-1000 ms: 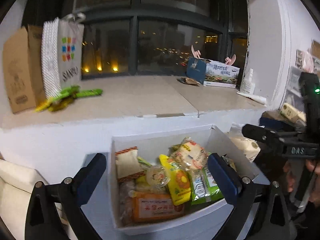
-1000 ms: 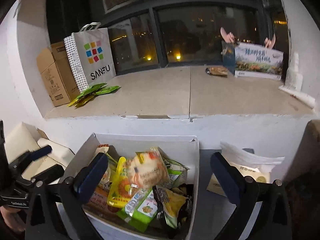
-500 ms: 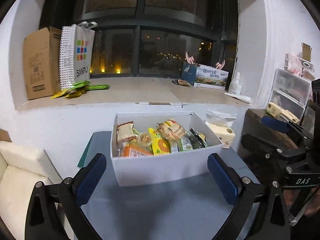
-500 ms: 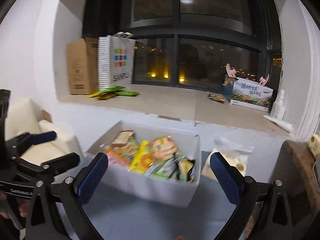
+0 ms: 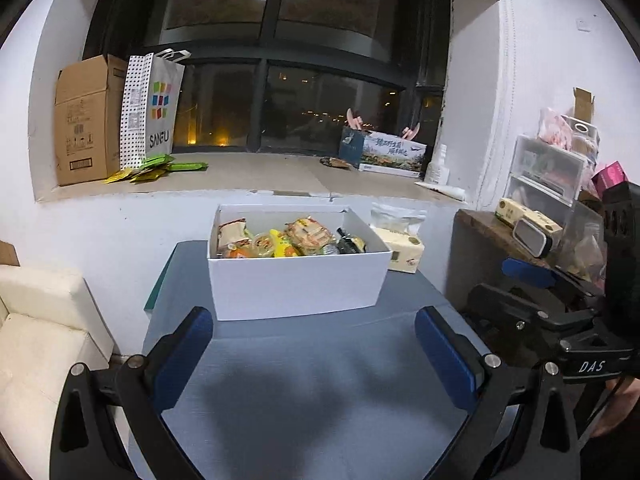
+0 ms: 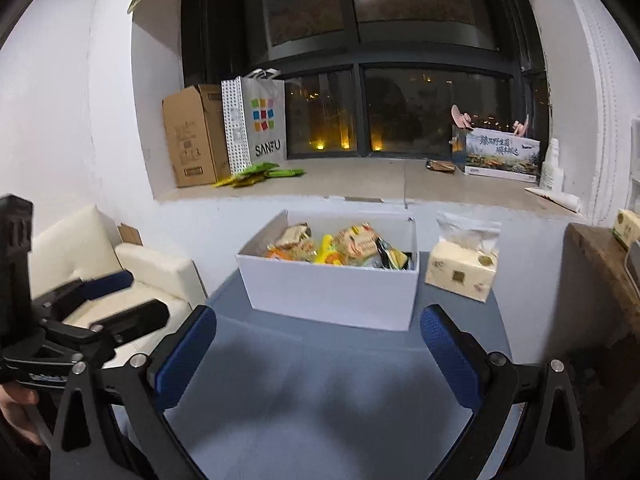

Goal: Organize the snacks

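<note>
In the left wrist view, the left gripper [image 5: 314,354] hovers level over the grey table [image 5: 320,392], jaws spread wide and holding nothing. Ahead stands the white box [image 5: 296,284] filled with snack packets [image 5: 288,238].

In the right wrist view, the right gripper [image 6: 318,356] likewise sits level, jaws apart and holding nothing, facing the box, with a tissue pack [image 6: 460,272] just beside it.

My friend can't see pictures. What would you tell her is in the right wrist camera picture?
A white box full of colorful snack packets sits on a blue-gray table, with the right gripper held open and empty in front of it. A tissue pack sits beside the box, and behind is a window ledge with a shopping bag and cardboard box.
</note>
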A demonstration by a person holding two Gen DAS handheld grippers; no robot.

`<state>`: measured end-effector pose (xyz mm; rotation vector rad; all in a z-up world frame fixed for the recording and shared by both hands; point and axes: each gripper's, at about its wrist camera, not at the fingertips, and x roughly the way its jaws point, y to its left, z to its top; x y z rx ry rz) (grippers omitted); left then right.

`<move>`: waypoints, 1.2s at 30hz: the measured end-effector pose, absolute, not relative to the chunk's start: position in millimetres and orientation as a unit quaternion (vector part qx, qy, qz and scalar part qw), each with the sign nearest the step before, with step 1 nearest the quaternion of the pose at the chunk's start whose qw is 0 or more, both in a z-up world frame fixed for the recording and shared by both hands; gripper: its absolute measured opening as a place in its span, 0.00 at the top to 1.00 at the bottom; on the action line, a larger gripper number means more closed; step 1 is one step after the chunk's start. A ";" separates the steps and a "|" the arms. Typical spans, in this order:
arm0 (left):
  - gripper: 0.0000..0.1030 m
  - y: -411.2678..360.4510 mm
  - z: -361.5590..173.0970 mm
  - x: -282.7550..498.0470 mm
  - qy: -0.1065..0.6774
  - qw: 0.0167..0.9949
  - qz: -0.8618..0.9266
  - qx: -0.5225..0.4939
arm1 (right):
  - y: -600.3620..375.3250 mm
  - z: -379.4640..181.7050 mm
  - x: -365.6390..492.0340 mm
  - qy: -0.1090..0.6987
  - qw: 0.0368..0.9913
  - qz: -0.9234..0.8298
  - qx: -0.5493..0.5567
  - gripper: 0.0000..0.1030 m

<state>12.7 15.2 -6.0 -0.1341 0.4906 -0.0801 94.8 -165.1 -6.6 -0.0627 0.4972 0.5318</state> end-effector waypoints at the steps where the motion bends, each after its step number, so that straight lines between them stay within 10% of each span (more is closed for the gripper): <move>1: 0.00 13.6 -5.6 12.8 0.244 0.967 -0.042 -0.067 | -166.5 -6.5 94.0 0.244 0.934 0.260 -0.030 0.00; 36: 0.00 8.3 5.7 4.6 0.257 0.964 -0.044 -0.058 | -179.1 1.0 83.5 0.238 0.935 0.262 -0.021 0.00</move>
